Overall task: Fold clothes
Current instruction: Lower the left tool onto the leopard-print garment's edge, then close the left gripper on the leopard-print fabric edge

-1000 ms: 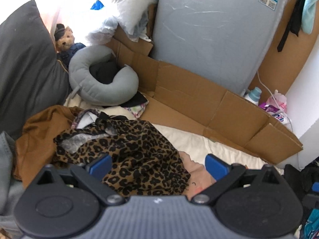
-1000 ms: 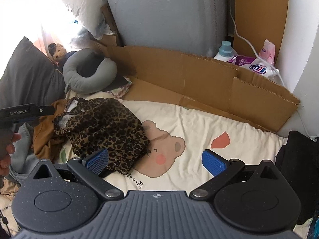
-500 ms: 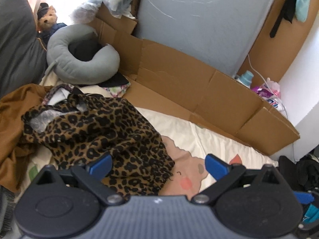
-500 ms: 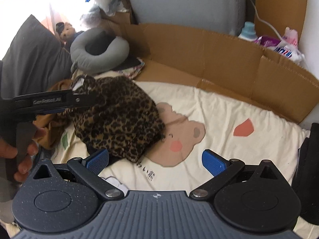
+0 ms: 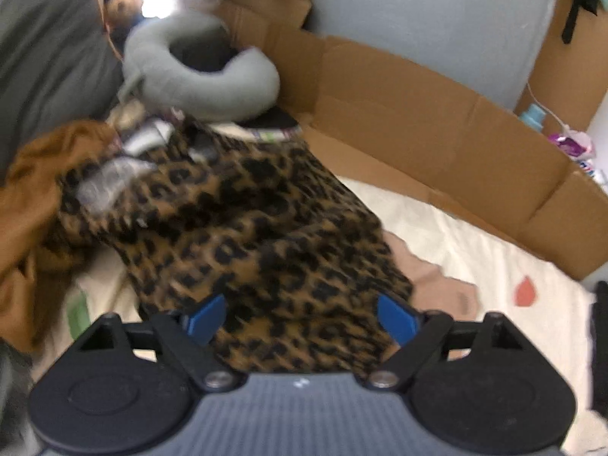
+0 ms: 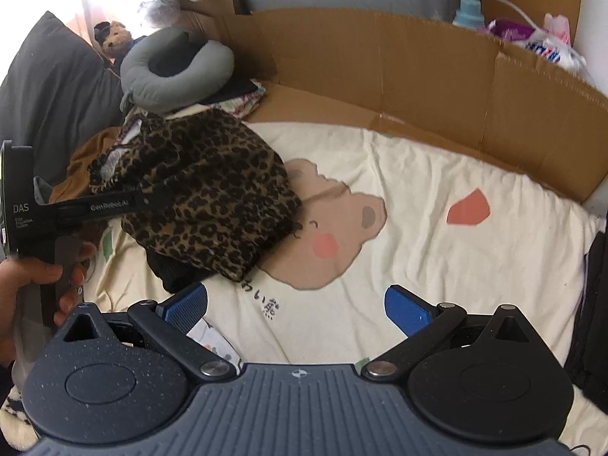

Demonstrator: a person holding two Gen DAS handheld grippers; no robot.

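A crumpled leopard-print garment (image 5: 247, 220) lies on the cream bear-print bedsheet (image 5: 475, 235); it also shows in the right wrist view (image 6: 212, 197). My left gripper (image 5: 300, 317) is open, its blue pads straddling the garment's near edge. It shows from the side in the right wrist view (image 6: 152, 197), reaching over the garment. My right gripper (image 6: 296, 304) is open and empty above the sheet (image 6: 437, 235), just right of the garment. A brown garment (image 5: 34, 190) lies bunched at the left.
A grey neck pillow (image 6: 174, 64) and a teddy bear (image 6: 114, 40) sit at the back left beside a dark grey cushion (image 6: 49, 87). A cardboard wall (image 6: 418, 68) borders the bed's far side, with bottles and packets (image 6: 532, 34) behind it. Dark cloth (image 6: 596, 304) lies at the right edge.
My left gripper has moved down and forward onto the leopard garment, which now lies between its open pads. My right gripper has lowered towards the sheet.
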